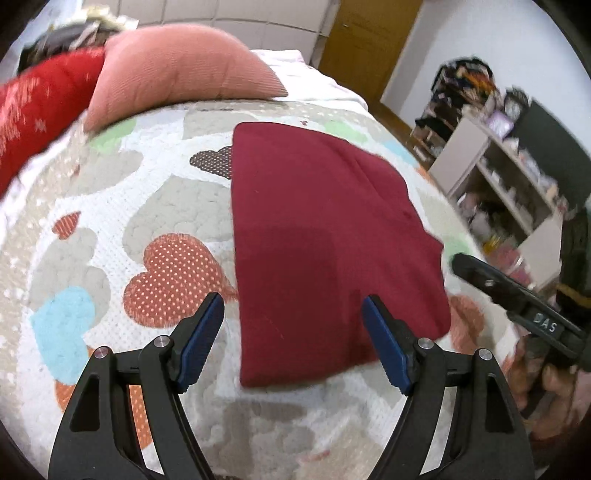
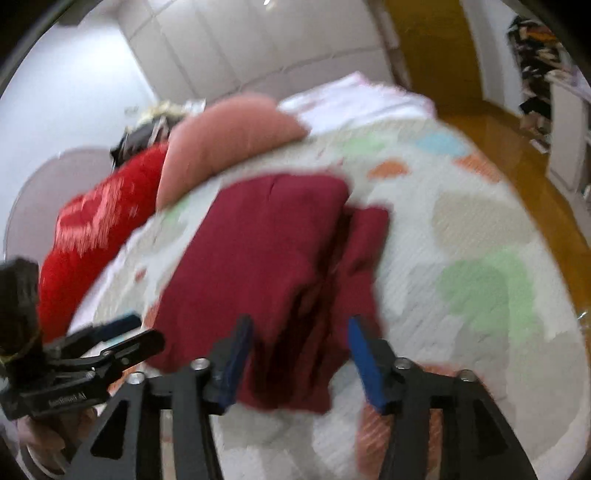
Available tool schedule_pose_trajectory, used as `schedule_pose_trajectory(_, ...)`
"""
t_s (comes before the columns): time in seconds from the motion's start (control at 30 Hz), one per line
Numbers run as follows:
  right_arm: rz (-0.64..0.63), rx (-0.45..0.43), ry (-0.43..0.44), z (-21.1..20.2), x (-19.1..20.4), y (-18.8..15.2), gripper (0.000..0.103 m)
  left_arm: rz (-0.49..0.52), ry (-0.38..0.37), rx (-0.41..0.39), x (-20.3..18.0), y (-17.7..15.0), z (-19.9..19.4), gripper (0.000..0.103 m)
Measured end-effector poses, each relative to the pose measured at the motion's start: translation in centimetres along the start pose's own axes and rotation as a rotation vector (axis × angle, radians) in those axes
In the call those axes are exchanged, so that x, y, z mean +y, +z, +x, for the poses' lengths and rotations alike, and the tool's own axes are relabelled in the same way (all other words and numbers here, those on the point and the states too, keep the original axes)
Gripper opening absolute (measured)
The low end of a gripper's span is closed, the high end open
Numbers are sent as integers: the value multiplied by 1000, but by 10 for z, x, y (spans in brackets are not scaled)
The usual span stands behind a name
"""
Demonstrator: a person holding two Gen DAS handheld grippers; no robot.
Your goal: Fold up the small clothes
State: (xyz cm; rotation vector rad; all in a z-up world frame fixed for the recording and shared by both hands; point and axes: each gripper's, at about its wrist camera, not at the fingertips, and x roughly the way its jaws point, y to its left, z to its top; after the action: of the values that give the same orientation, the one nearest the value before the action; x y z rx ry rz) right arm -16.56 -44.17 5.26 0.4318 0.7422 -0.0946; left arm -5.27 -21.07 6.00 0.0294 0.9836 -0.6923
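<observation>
Both your grippers, left [image 1: 291, 339] and right [image 2: 297, 354], sit spread apart and empty over the folded maroon garment [image 1: 317, 243] on the heart quilt [image 1: 147, 206]. Careful: snagging that near edge probably undoes the fold.

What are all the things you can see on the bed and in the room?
garment: one, dark red, folded flat on the quilt.
quilt: one, white with coloured hearts, covering the bed.
pink cushion: one, at the far end of the quilt.
red cushion: one, beside the pink cushion.
shelf: one, white, full of small things, by the wall.
door: one, brown wood, beyond the bed.
left hand-held gripper: one, black with blue pads, open over the garment's near edge.
right hand-held gripper: one, black with blue pads, open, garment's edge between the pads.
hand: one, holding the right gripper's handle.
</observation>
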Motion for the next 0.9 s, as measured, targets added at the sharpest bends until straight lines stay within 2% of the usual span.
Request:
schedule_pose_trajectory(0.07,50,-57,-13,-3,-15,7,87,-29,-8,10,8,6,7,78)
schedule_pose_trajectory(0.1,89,-76,-1,-1,-25,11,88,-31,-7,14,11,9,12,78)
schedule_pose_trajectory(0.17,161,-48,53,13,-41,16,88,-22,-11,32,14,13,24,78)
schedule_pose_trajectory(0.23,227,8,111,34,-55,20,88,-23,-58,47,16,17,34,79)
schedule_pose_trajectory(0.3,244,18,153,47,-55,22,88,-25,-92,55,17,20,42,79)
schedule_pose_trajectory(0.47,181,40,230,75,-39,27,88,-49,-152,83,19,28,63,87)
schedule_pose_trajectory(0.57,80,62,170,89,-20,28,89,-83,-188,103,22,31,71,87)
schedule_pose_trajectory(0.63,72,57,166,92,-18,28,80,-84,-183,105,20,31,71,87)
schedule_pose_trajectory(0.67,80,55,167,92,-18,28,69,-85,-173,102,19,31,69,85)
schedule_pose_trajectory(0.7,88,48,160,90,-19,29,58,-86,-167,99,18,30,68,81)
schedule_pose_trajectory(0.77,81,22,151,82,-18,28,45,-75,-142,83,14,28,60,72)
schedule_pose_trajectory(0.83,38,4,143,70,-8,28,39,-45,-112,61,8,25,48,63)
schedule_pose_trajectory(0.9,13,-5,144,57,2,28,37,-39,-115,61,5,19,32,61)
